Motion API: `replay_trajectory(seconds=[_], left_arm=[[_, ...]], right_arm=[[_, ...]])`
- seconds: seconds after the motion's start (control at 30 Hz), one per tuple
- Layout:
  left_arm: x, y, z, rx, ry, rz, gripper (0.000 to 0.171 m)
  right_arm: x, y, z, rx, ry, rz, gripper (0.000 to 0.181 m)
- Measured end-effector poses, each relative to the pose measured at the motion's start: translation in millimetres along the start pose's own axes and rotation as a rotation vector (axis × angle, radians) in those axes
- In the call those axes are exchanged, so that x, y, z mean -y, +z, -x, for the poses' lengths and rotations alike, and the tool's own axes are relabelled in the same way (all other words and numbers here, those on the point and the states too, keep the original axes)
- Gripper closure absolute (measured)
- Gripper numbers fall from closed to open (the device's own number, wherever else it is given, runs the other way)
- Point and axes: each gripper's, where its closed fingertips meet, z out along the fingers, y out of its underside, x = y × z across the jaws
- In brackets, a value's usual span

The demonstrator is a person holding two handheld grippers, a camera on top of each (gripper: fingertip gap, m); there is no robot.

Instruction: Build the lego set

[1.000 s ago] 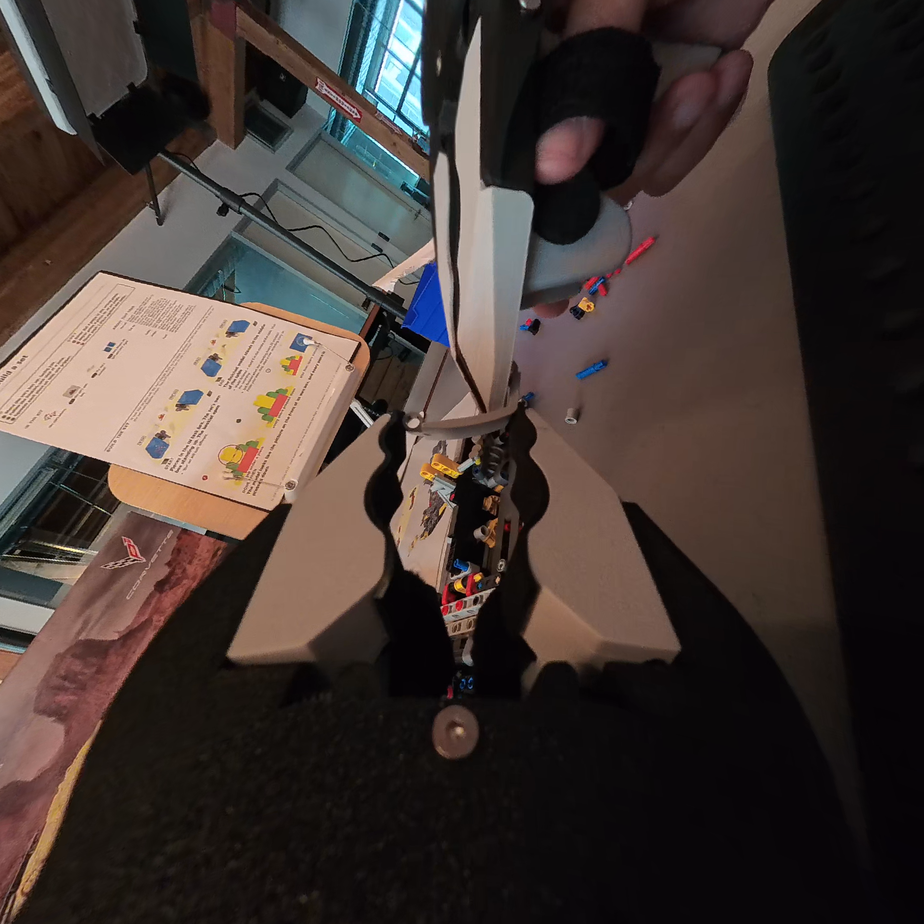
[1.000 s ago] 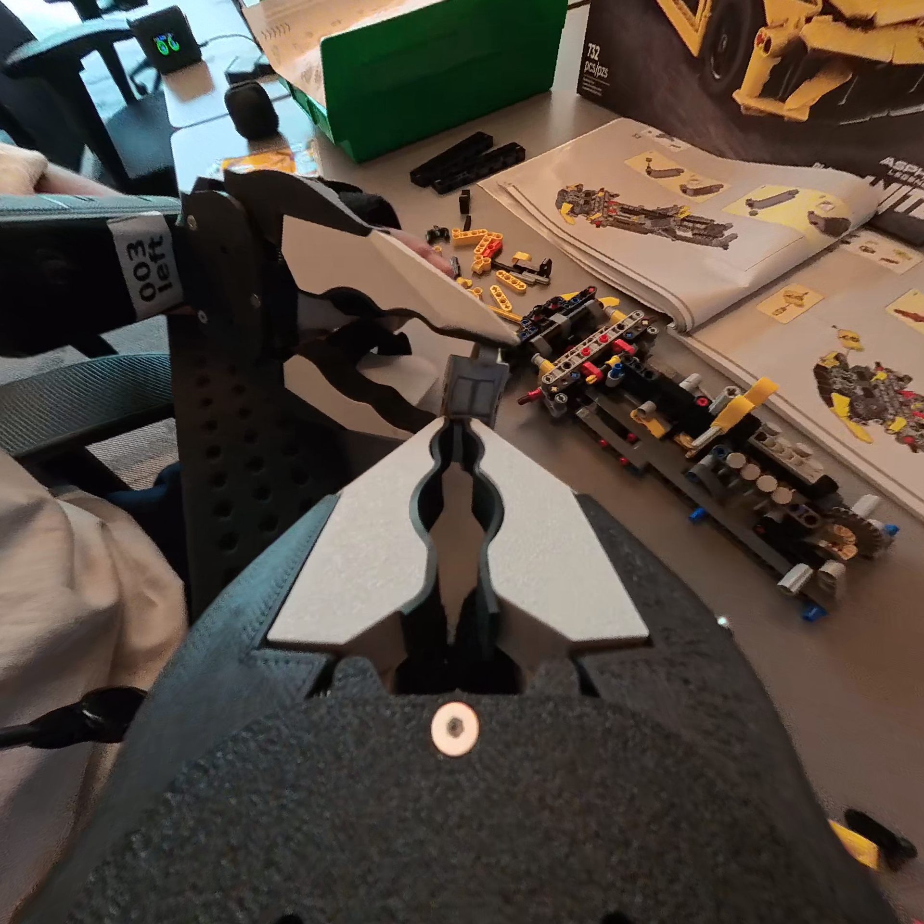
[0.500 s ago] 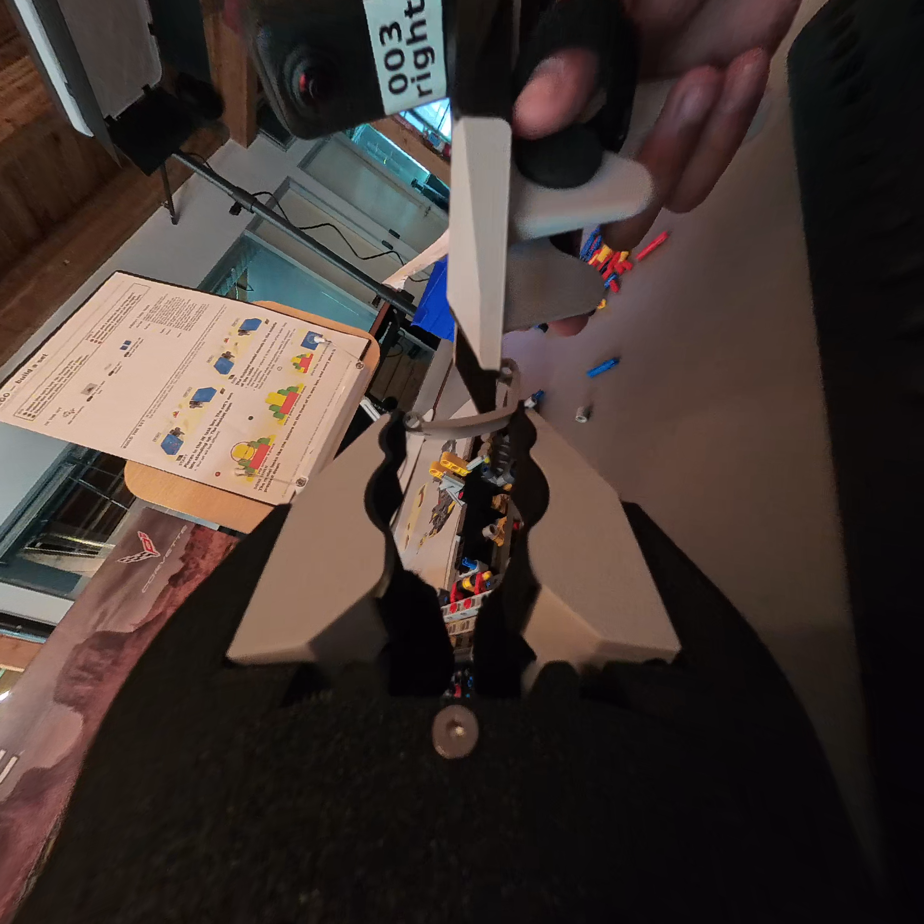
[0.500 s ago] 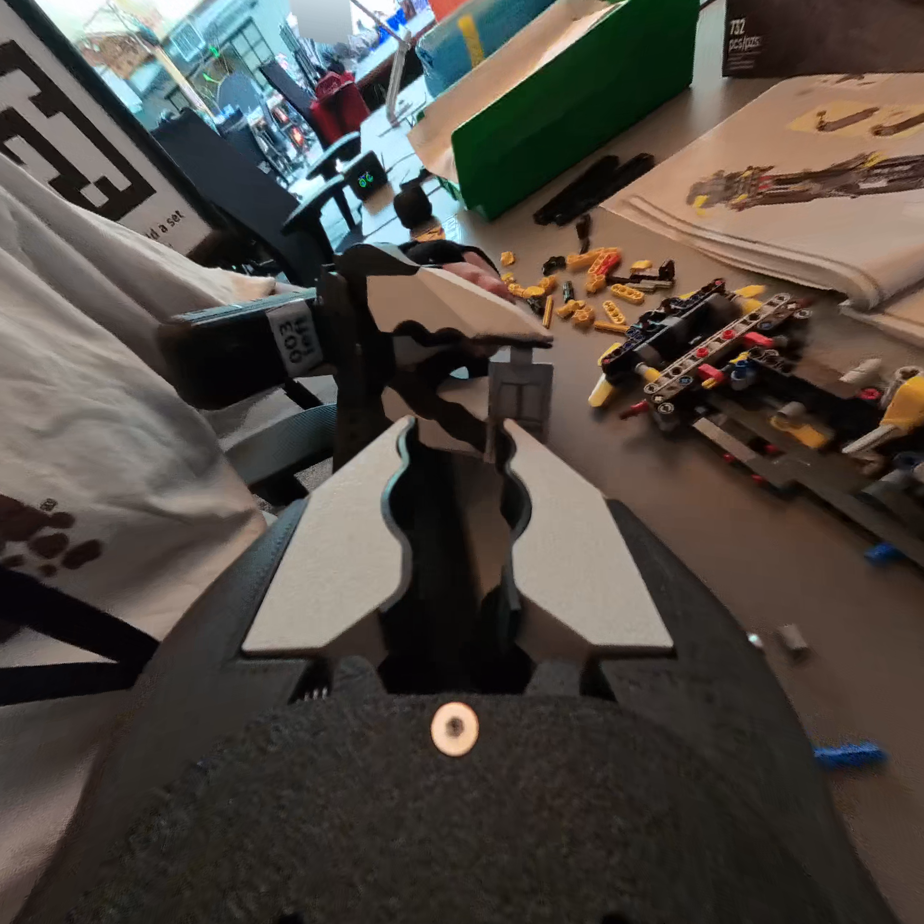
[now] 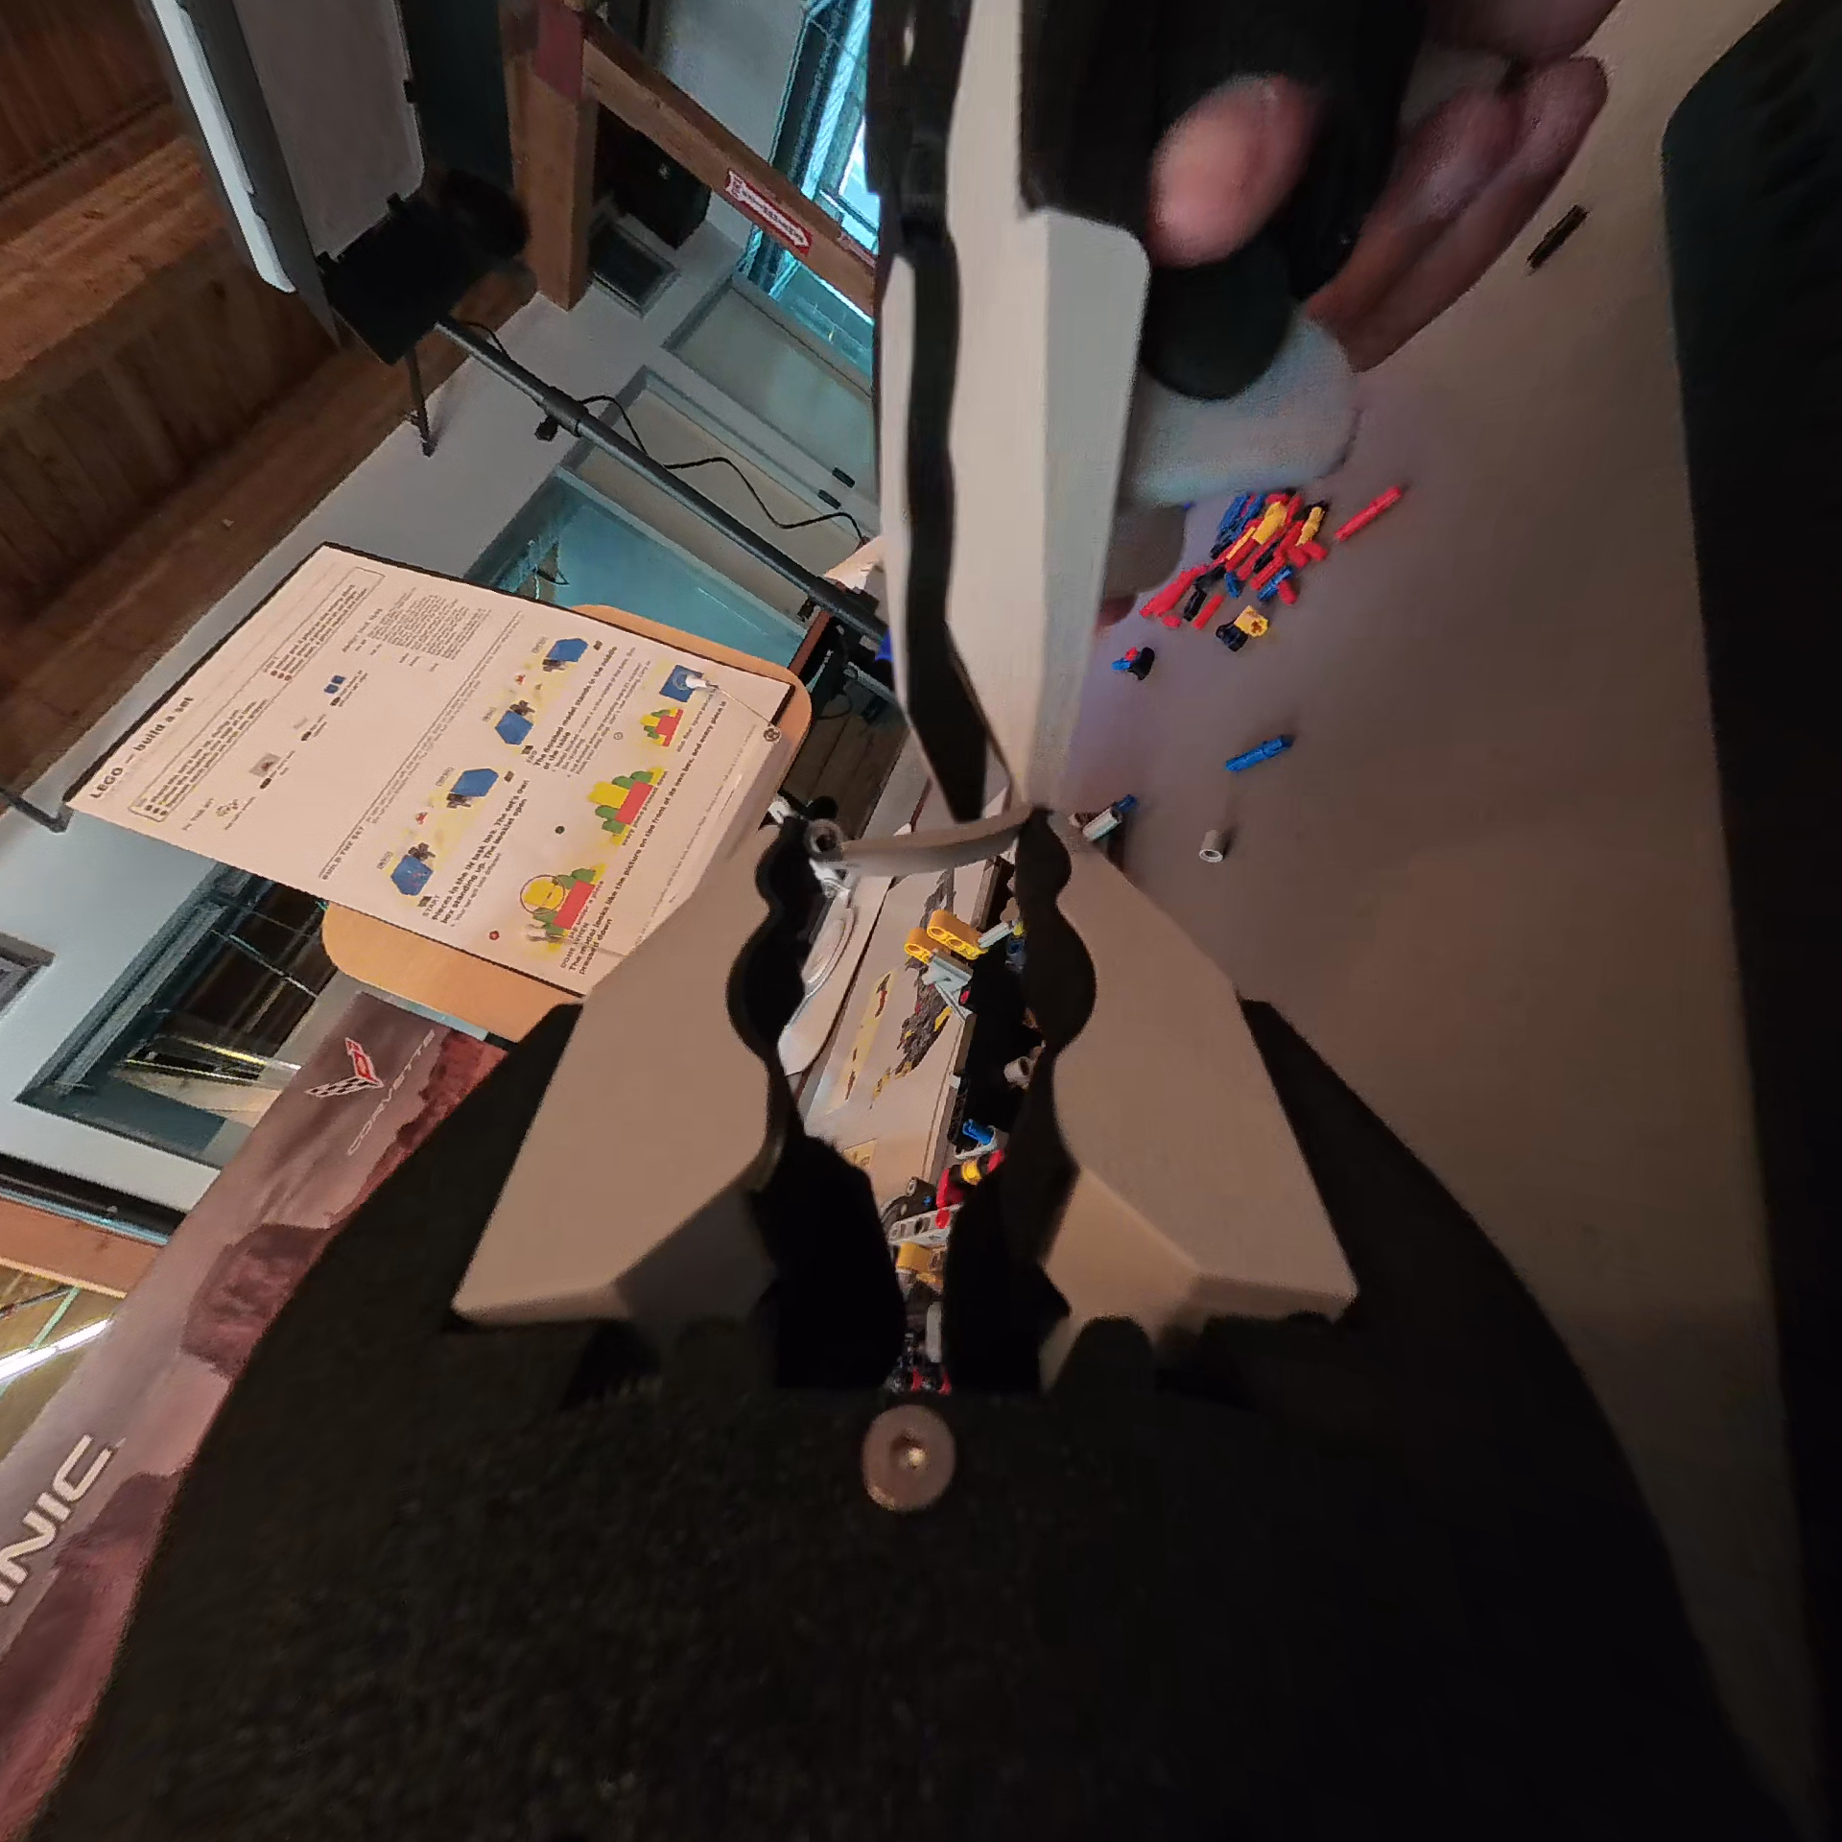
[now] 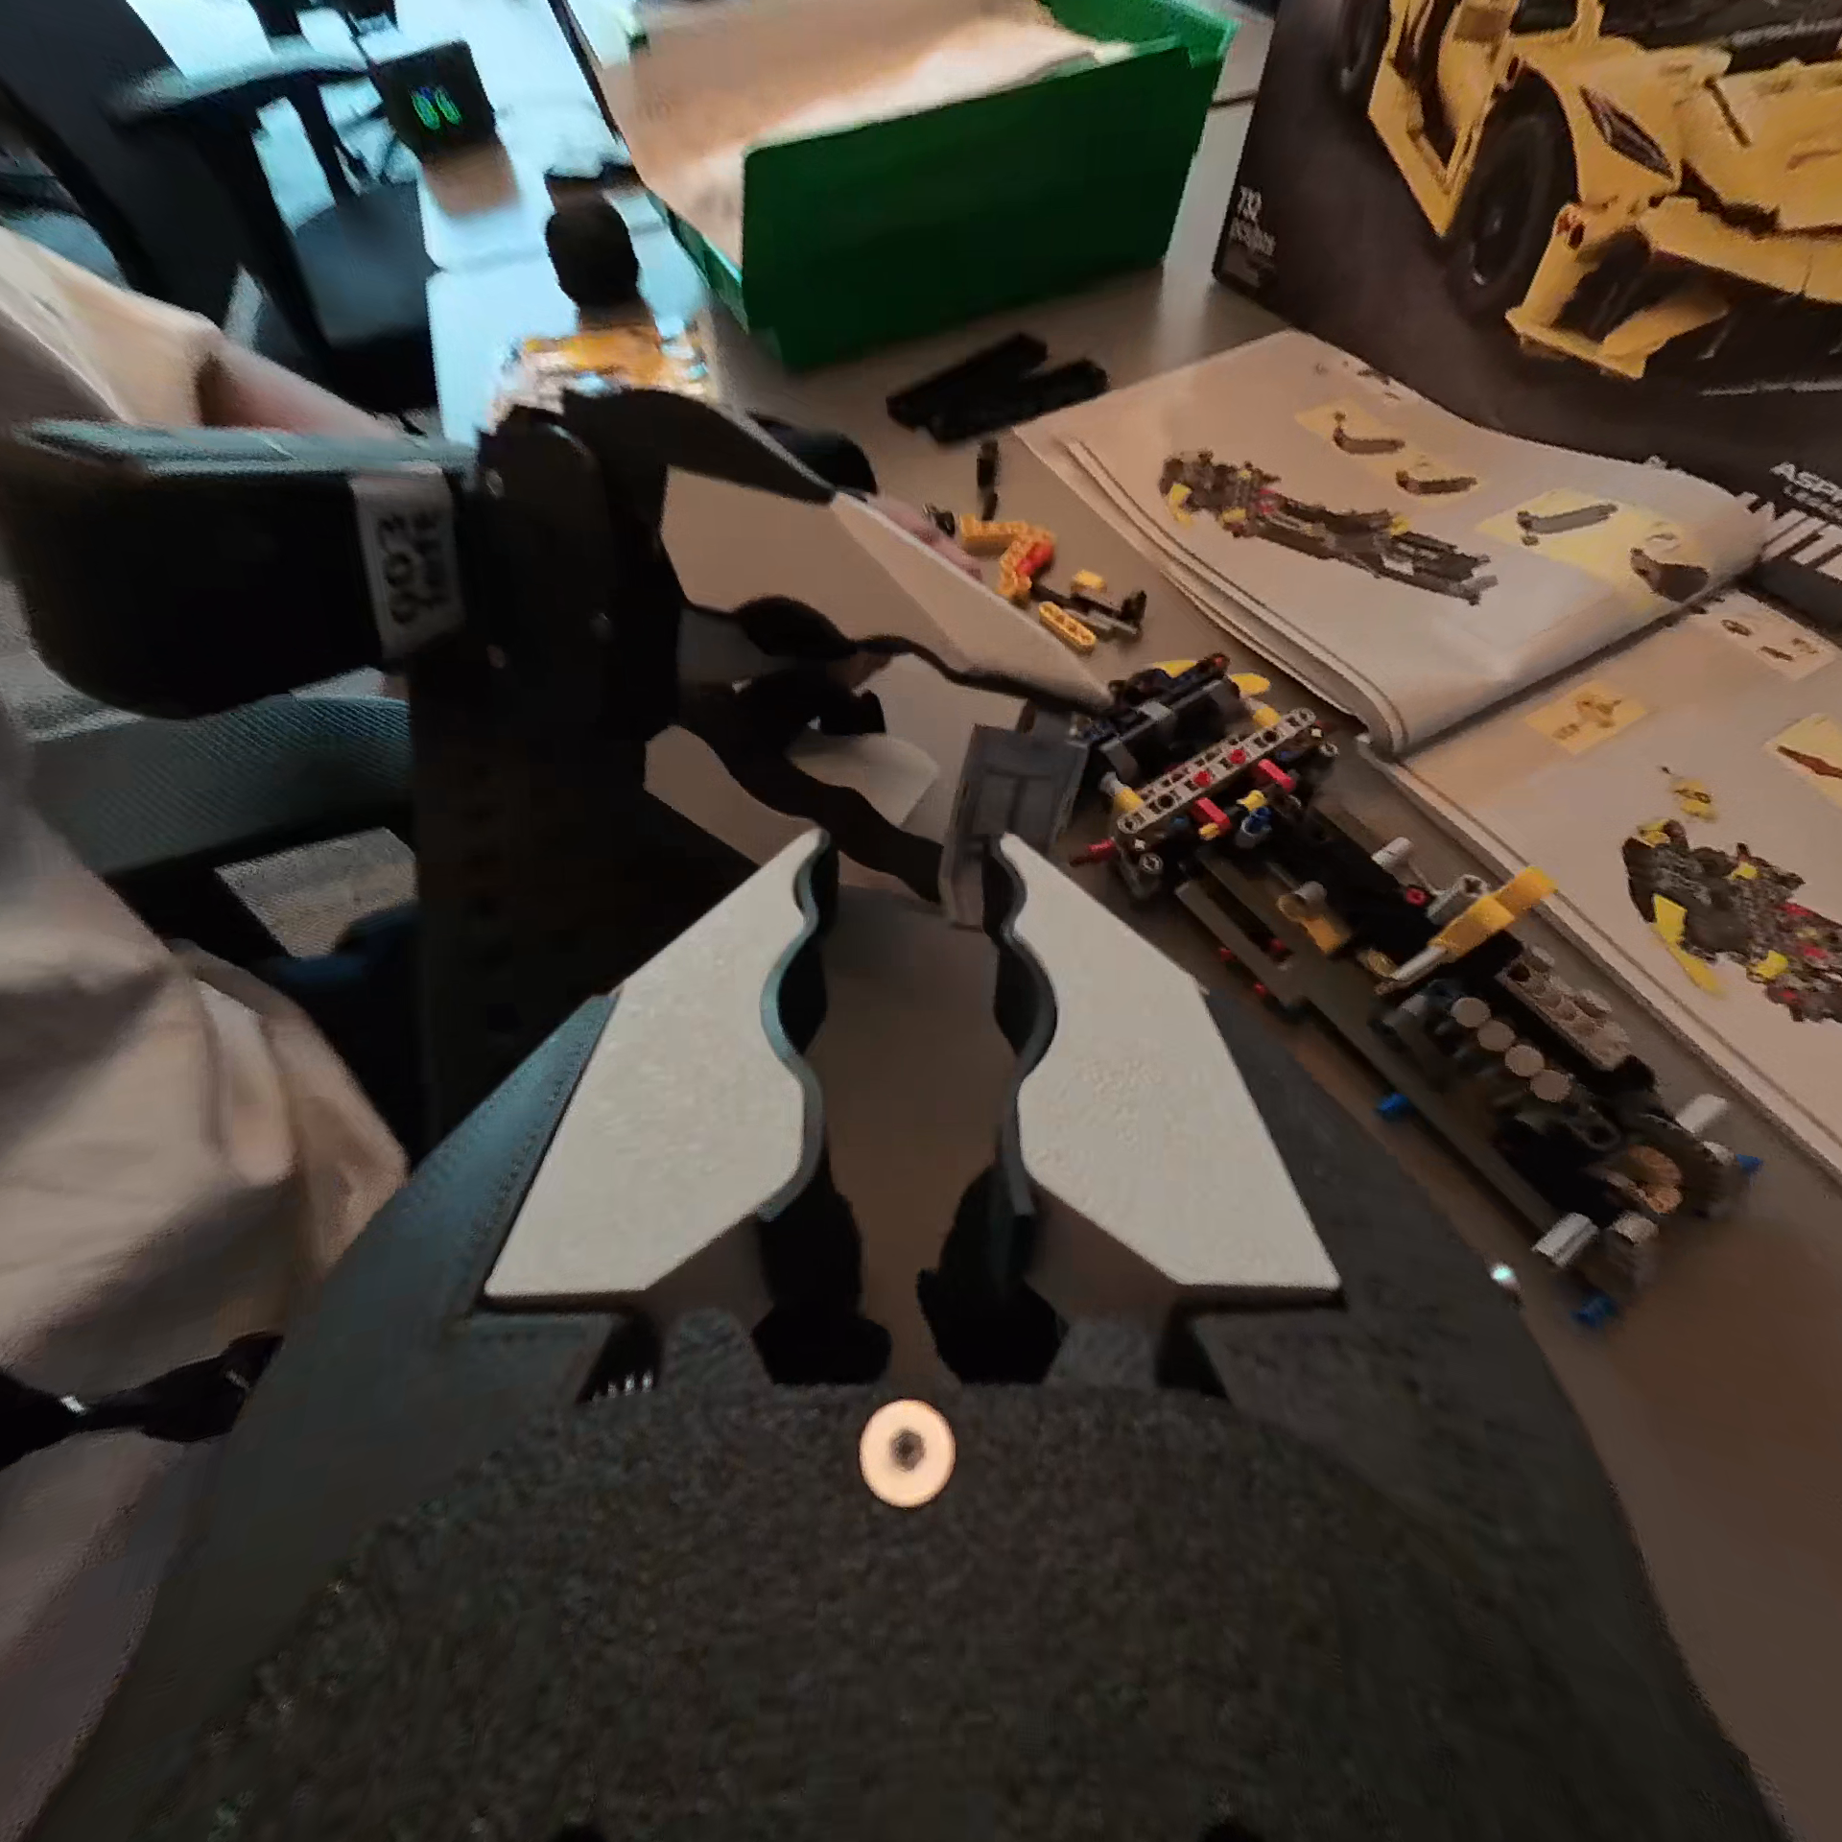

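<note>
left tongs point(image 5: 922, 847): clamped on curved grey panel point(image 6: 1012, 797) | right tongs point(image 6: 912, 857): parted, beside panel | chassis point(image 6: 1395, 947): right of panel

My right gripper point(image 6: 907, 857) has 2 pale grey fingers point(image 6: 678, 1096) with wavy black pads, a black textured body, 1 silver screw point(image 6: 907, 1451). My sleeve point(image 6: 150, 1146) is beige.

The half-built car point(image 6: 1395, 947) lies on the table point(image 6: 1645, 1475), just before the open booklet point(image 6: 1395, 558); behind the booklet stands the set's box point(image 6: 1555, 169), an open carton point(image 6: 957, 219) to its left; loose pieces point(image 6: 1057, 588) lie left of the booklet, seemingly apart from the car.
</note>
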Motion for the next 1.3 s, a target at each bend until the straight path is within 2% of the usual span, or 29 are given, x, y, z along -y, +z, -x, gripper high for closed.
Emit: replay_trajectory(seconds=[0.23,0.37,0.53,0.63,0.73,0.8,0.83,0.93,1.0,1.13,1.3], left_arm=[[-3.9,0.4,-0.2,0.003,0.018,0.020,0.134],[-5.5,0.6,0.3,0.004,0.022,0.025,0.133],[-7.6,0.5,0.6,-0.001,0.007,0.030,0.133],[-3.0,-0.8,4.8,-0.006,-0.067,0.006,0.133],[8.5,-3.5,7.1,-0.100,-0.271,-0.088,0.133],[19.1,-7.7,5.4,-0.183,-0.370,-0.165,0.133],[24.7,-10.2,5.8,-0.208,-0.403,-0.203,0.132],[40.8,-17.7,8.4,-0.269,-0.503,-0.301,0.132],[47.7,-20.6,6.5,-0.307,-0.541,-0.337,0.133],[52.3,-24.5,0.7,-0.352,-0.557,-0.355,0.133],[57.2,-27.9,-1.1,-0.386,-0.593,-0.379,0.133]], right_arm=[[-5.7,4.0,4.1,0.007,0.001,0.027,0.152],[-1.6,0.1,-5.5,-0.047,-0.011,0.012,0.154],[-2.7,8.8,2.3,-0.019,0.000,0.008,0.150],[1.9,1.2,4.9,0.022,0.009,-0.024,0.154],[17.7,-20.3,-10.4,0.062,0.091,-0.170,0.157],[21.0,-30.9,-25.8,0.164,0.236,-0.282,0.154],[19.1,-32.7,-26.5,0.284,0.322,-0.302,0.146],[11.2,-28.5,-10.0,0.720,0.563,-0.244,0.133],[9.6,-22.2,7.3,0.919,0.615,-0.199,0.131],[21.5,-24.8,32.5,1.129,0.595,-0.223,0.144],[15.2,-20.8,40.1,1.132,0.532,-0.202,0.163]])
